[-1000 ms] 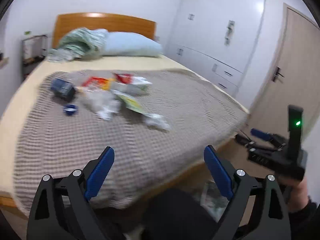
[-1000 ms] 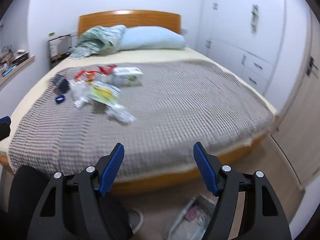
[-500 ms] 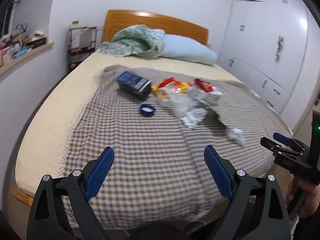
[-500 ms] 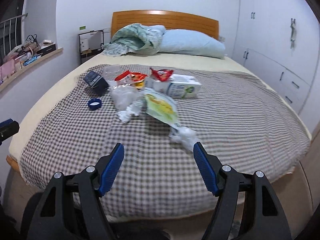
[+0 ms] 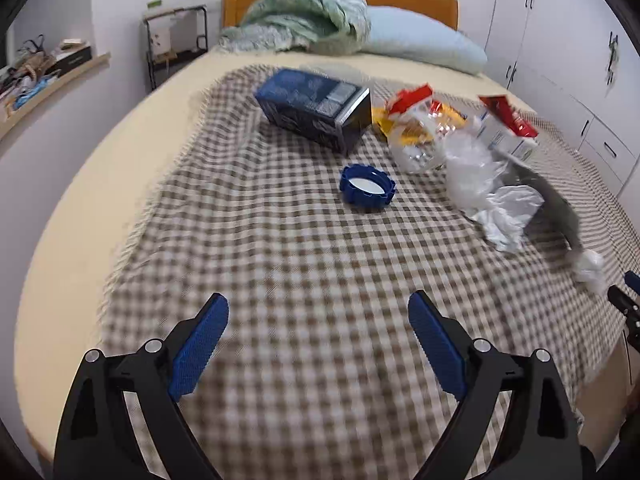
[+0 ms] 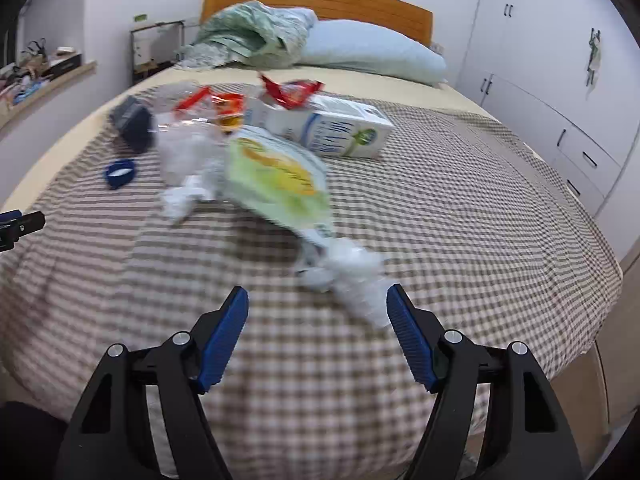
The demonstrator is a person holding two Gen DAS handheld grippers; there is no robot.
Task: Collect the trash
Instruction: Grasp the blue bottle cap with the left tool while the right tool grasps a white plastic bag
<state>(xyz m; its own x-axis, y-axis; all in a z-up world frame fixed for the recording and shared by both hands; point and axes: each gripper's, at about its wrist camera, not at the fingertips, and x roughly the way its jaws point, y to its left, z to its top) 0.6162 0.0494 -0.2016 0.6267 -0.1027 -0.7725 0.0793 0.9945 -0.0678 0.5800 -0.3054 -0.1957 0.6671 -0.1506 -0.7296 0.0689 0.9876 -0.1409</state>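
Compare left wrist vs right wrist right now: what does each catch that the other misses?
Left wrist only: the printed top face and glossy end of the dark blue rectangular box, seen close. Its own open left tongs are empty.

Right wrist only: the long side of the white milk carton with blue print, the green and yellow plastic wrapper, and the open, empty right tongs near a crumpled white tissue wad.

Both: the blue ridged bottle cap, the checked blanket, the pale blue pillow.

Left claw [image 5: 318, 344]: black angular frame w/ triangular cut-outs; silver round screws at pivots; blue ribbed pads [image 5: 198, 350] fitted on both fingers; right claw [image 6: 317, 336] built the same, black w/ blue pads.
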